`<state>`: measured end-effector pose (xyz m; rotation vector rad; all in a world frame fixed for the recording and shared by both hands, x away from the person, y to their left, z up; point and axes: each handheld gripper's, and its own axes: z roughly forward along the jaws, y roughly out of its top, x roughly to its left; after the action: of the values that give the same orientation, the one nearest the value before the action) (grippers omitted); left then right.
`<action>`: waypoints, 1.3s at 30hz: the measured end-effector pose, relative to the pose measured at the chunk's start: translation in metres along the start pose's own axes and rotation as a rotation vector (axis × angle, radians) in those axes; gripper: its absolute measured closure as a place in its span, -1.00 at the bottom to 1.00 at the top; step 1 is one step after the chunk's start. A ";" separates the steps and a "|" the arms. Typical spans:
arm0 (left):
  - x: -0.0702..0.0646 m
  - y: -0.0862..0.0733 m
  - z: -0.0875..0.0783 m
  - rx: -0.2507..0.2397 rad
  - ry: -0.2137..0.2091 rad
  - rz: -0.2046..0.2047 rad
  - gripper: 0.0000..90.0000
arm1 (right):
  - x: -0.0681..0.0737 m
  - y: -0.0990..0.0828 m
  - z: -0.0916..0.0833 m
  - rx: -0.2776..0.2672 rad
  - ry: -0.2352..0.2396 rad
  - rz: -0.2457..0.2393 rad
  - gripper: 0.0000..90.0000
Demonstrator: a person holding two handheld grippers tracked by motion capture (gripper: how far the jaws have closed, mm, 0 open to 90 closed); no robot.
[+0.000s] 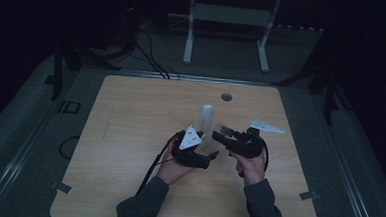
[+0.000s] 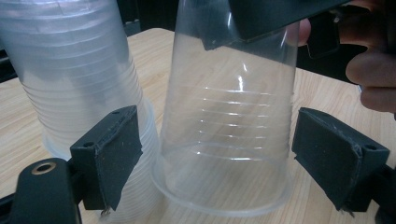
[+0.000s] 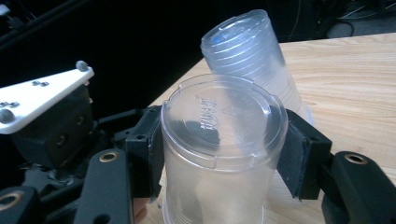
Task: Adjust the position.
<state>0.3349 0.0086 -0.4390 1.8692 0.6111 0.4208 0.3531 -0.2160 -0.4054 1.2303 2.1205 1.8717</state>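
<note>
**Separating one cup from the stack**

The right hand-held gripper clamped the upturned base of a single clear plastic cup, which stood mouth-down on the tabletop, touching the inverted stack of cups. The left hand-held gripper was open, its pads flanking the cup's rim without pressing. Judged sound practice: squeeze the thin wall lightly, lift straight up, and steady the stack so it does not topple.
</note>
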 end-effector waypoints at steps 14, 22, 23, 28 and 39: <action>0.001 -0.001 0.004 0.008 -0.008 -0.011 -0.60 | 0.000 -0.001 0.001 -0.010 0.065 0.034 -0.10; 0.001 -0.001 0.005 0.015 -0.016 -0.020 -0.49 | 0.000 -0.001 0.001 -0.015 0.072 0.038 -0.10; 0.001 -0.001 0.005 0.016 -0.016 -0.020 -0.49 | 0.000 -0.001 0.001 -0.016 0.072 0.040 -0.10; 0.000 -0.001 0.005 0.017 -0.016 -0.019 -0.47 | -0.001 -0.002 0.001 -0.016 0.073 0.040 -0.10; -0.003 0.000 0.004 0.022 -0.028 0.004 -0.38 | -0.005 -0.003 0.000 -0.021 0.070 0.056 -0.15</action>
<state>0.3346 0.0041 -0.4402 1.8950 0.5955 0.3913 0.3543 -0.2189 -0.4100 1.2513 2.1162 1.9828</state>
